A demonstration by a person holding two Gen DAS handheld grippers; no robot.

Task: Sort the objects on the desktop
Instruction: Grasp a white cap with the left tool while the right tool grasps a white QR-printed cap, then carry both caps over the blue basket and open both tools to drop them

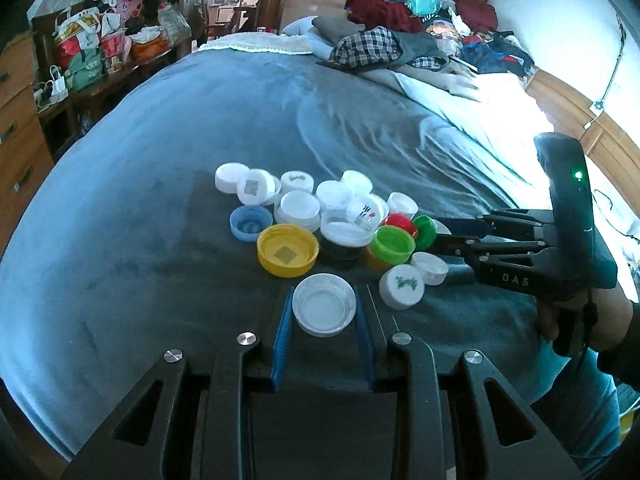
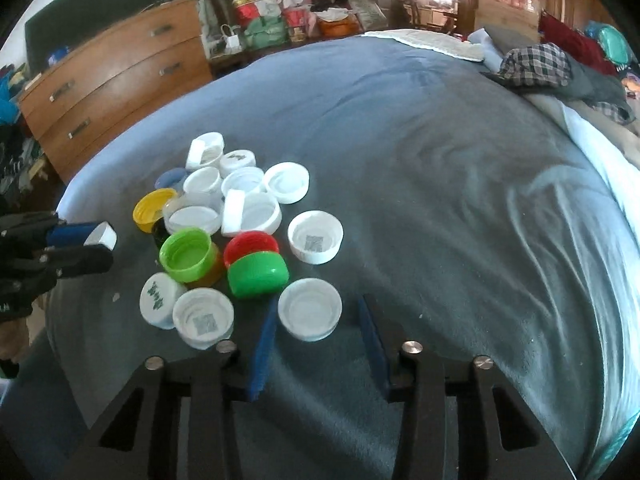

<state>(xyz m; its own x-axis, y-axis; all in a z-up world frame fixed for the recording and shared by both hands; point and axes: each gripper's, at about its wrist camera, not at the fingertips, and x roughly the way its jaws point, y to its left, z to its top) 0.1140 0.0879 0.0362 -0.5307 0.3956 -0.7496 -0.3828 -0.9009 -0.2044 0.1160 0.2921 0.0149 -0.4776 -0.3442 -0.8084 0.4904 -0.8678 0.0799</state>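
Note:
A heap of bottle caps (image 1: 332,216) lies on a grey-blue blanket (image 1: 160,160): mostly white, plus a yellow one (image 1: 287,256), bright green ones (image 1: 394,244), a red one (image 1: 400,222) and a pale blue one (image 1: 250,224). My left gripper (image 1: 323,292) is shut on a white cap (image 1: 324,310), hollow side up, at the near edge of the heap; the right wrist view shows the left gripper (image 2: 109,246) at the far left with that cap (image 2: 101,237). My right gripper (image 2: 319,302) straddles another white cap (image 2: 310,314); its left pad is at the rim and its right pad stands clear.
The blanket covers a bed. Crumpled clothes (image 1: 384,48) pile up at its far right corner. A wooden dresser (image 2: 112,80) and stacked bags (image 2: 272,12) stand beyond the bed's left side. A hand (image 1: 560,312) holds the right gripper's handle.

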